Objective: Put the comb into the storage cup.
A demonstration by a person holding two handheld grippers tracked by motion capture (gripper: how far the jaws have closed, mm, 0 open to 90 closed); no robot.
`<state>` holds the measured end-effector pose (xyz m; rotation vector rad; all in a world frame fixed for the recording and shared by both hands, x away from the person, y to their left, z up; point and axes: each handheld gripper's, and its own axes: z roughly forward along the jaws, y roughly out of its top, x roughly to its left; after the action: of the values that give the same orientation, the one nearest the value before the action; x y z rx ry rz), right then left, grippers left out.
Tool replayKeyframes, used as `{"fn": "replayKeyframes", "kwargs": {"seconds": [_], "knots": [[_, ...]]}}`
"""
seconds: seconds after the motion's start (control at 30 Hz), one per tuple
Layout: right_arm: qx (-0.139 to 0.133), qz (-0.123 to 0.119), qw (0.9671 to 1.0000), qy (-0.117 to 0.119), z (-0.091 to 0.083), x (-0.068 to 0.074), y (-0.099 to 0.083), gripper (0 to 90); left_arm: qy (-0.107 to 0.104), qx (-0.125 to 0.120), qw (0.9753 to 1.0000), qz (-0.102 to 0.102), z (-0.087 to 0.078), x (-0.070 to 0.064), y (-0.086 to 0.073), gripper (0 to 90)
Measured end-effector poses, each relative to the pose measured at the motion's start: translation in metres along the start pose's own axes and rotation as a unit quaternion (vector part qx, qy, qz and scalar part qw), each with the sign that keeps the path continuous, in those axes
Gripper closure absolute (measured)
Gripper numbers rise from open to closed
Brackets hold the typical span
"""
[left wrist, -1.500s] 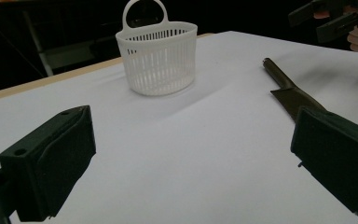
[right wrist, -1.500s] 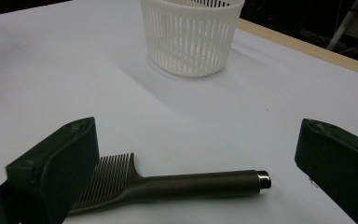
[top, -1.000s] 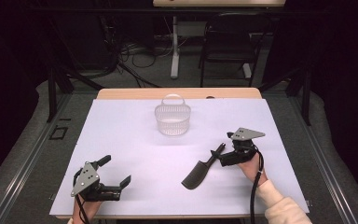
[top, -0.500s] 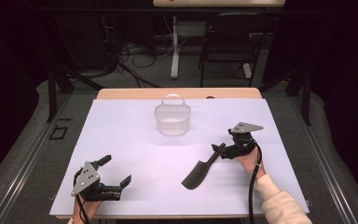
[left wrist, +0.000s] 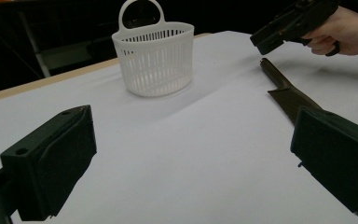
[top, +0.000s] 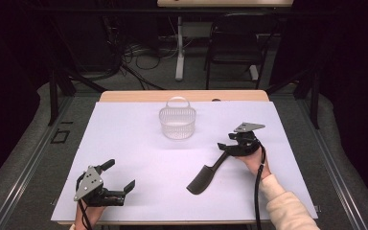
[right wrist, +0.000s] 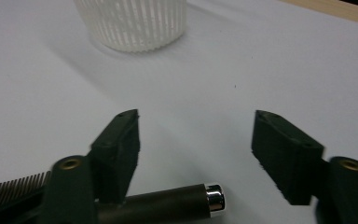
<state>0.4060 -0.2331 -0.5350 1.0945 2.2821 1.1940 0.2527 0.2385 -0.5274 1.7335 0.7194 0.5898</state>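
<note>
A white slotted basket [top: 177,122] with a hoop handle stands upright at the far middle of the white table [top: 134,143]. A dark long-handled utensil [top: 204,176] with a flat ridged head lies on the sheet, right of centre. Its handle points toward my right gripper [top: 227,141]. That gripper [right wrist: 196,140] is open, and the chrome-tipped handle end [right wrist: 168,203] lies low between its jaws, ungripped. My left gripper [top: 120,176] rests open and empty at the near left. The left gripper [left wrist: 193,172] view takes in the basket [left wrist: 154,60], the utensil [left wrist: 289,95] and the right gripper [left wrist: 265,39]. The basket [right wrist: 135,23] is ahead of the right jaws.
A bare wooden strip [top: 182,96] shows along the table's far edge. Beyond it stand a black chair [top: 232,48] and a white post [top: 179,48] among floor cables. White sheet lies open between the basket, the utensil and the left gripper.
My right gripper has moved slightly away from the person, over the handle end. The utensil and the left gripper stay where they were.
</note>
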Motion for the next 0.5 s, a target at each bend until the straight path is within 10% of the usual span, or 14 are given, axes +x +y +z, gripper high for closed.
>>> {"fn": "replayKeyframes", "kwargs": {"seconds": [0.27, 0.5], "knots": [[0.019, -0.014, 0.9996, -0.014, 0.0028, -0.0006, -0.0007, 89.5, 0.002, 0.004, 1.0, 0.001, 0.0004, 0.0, 0.0, 0.1], [0.039, -0.032, 0.9984, -0.027, 0.0068, -0.0009, -0.0023, 90.0, 0.002, 0.004, 1.0, 0.002, 0.0005, -0.0008, 0.0003, 0.1]]}}
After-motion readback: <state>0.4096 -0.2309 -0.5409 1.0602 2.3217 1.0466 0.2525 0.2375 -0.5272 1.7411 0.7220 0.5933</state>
